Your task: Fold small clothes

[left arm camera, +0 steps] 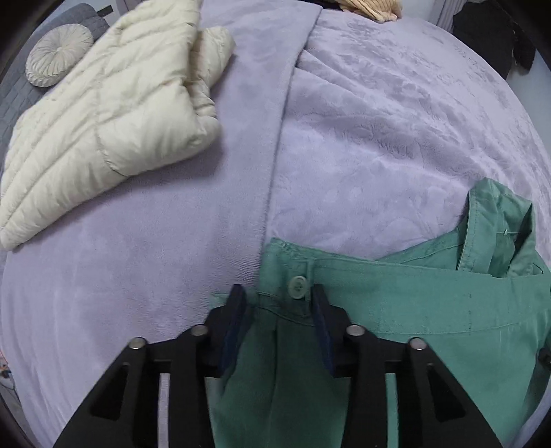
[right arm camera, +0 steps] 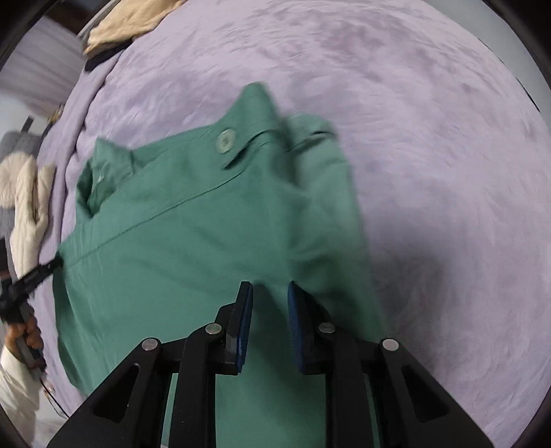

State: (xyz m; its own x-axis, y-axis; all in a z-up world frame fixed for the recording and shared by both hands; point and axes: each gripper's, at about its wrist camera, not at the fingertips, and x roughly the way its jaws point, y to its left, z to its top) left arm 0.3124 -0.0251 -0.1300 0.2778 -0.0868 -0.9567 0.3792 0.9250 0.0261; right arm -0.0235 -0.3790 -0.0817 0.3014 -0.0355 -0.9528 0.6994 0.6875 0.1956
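Lilac bedding (left arm camera: 378, 120) is carrying green shorts (left arm camera: 413, 303); the left gripper (left arm camera: 275, 293) is straddling their waistband, jaws parted, while the right gripper (right arm camera: 270, 293) is hovering over them, unclenched.

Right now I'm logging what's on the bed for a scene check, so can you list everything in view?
green trousers: one, green, on the blanket under both tongs
button: one, pale green, on the trousers' waistband
blanket: one, lilac, covering the bed
puffer jacket: one, cream, far left on the blanket
round cushion: one, pale grey, beyond the jacket
tan garment: one, beige, far edge of the bed
dark clothing: black, top right corner
left tongs: black, open over the waistband
right tongs: black, narrow gap, over green cloth
hand: one, gripping the left tongs' handle
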